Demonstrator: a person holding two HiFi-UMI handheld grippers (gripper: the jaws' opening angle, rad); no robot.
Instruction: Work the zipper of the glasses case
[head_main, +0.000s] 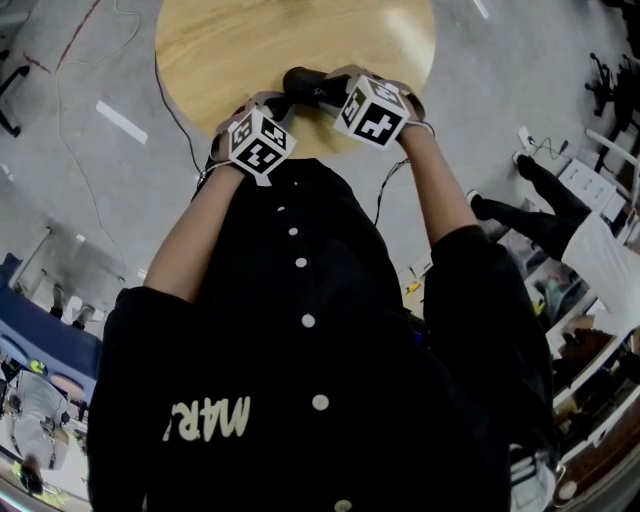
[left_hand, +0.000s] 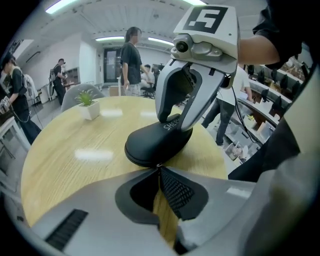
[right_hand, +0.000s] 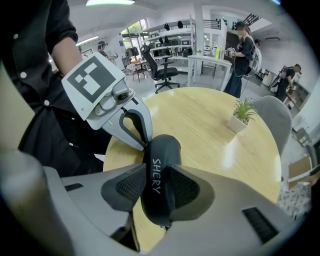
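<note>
Evidently this is a two-handed hold meant to keep one thing still while another part is worked. A black oval hard-shell glasses case (left_hand: 150, 147) with pale lettering on its lid lies on the round light-wood tabletop (left_hand: 75, 165), at its near edge just ahead of the person. The right gripper (right_hand: 159, 187) comes steeply down over it, and its fingers (right_hand: 131, 186) stand wide apart and clamp the case across its middle, one pad on each long side, so the body sits squarely between them. That grasp probably serves as an anchor, stopping the case from sliding or turning when the zipper is pulled.

The left gripper (left_hand: 159, 172) meets the case at its near end, opposite the right one. Its fingers (left_hand: 175, 192) are clenched together, their tips touching the seam at that end, where a small metal zipper pull (left_hand: 159, 165) glints right at the tips. It looks pinched between them, though it is too small to be sure how firmly. By my reading, the pull is taken at the seam's end so it can travel round the rim; the case looks closed, so the run has yet to be made.
</note>
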